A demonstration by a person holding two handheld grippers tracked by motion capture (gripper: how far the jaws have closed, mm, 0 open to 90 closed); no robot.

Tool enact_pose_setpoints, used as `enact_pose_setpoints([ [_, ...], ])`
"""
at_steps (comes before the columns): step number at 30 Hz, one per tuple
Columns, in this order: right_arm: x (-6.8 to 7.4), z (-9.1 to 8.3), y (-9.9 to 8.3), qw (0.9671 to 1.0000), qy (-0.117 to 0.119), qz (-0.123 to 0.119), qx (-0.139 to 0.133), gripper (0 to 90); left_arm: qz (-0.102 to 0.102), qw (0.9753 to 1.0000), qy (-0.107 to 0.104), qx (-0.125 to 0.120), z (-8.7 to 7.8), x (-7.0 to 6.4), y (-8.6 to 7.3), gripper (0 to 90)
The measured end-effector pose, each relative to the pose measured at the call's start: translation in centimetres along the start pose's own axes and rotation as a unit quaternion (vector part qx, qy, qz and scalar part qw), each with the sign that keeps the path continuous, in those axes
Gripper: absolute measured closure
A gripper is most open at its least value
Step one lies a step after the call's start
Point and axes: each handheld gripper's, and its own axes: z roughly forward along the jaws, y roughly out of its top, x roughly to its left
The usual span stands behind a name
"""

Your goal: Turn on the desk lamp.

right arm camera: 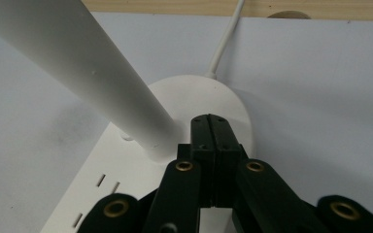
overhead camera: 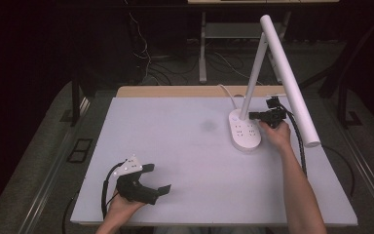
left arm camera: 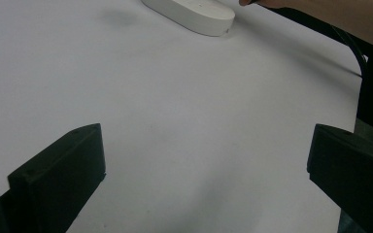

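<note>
Holding a gripper in each hand, you work at a white table (overhead camera: 185,161). Your left gripper (overhead camera: 155,179) sits low at about 7 o'clock on the table, in your left hand (overhead camera: 121,207). Its two black jaws stand wide apart with nothing between them. In the left gripper view the jaws frame bare table, and the lamp base (left arm camera: 192,14) lies far off at 12 o'clock.

Your right gripper (overhead camera: 254,115) is up at about 2 o'clock on the table, held in your right hand (overhead camera: 277,134). Its jaws are pressed tight together, and nothing is held in them. In the right gripper view the shut tips (right arm camera: 212,130) sit just over the round end of the lamp base, right beside the foot of the lamp's post (right arm camera: 77,68). You cannot tell if the tips touch the base.

The white desk lamp (overhead camera: 285,73) stands at 2 o'clock on the table. Its long oval base (overhead camera: 245,131) has plug sockets on top. The thin post leans up from the base, and a long white tube head slopes down toward the right edge. A white cord (right arm camera: 226,41) runs from the base toward the far edge of the table.
</note>
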Motion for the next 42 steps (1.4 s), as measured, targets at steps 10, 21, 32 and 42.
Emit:
enact_pose_setpoints([
  [10,0.2,-0.2,0.2,0.9999,-0.009,-0.009,0.003,89.9,-0.001,1.0,0.0,0.001,0.0,0.0,0.0,0.0],
  [21,0.2,-2.6,0.6,0.9997,-0.011,-0.022,0.0,89.8,-0.001,1.0,0.0,0.001,0.0,-0.1,0.0,0.0],
  [32,1.2,-4.6,0.6,0.9992,-0.008,-0.039,0.001,89.7,0.0,1.0,-0.001,0.0,0.0,-0.1,0.0,0.0],
  [42,3.2,-6.6,0.0,0.9984,-0.01,-0.055,0.002,82.2,-0.001,1.0,0.0,-0.002,0.0,-0.1,0.0,0.0],
])
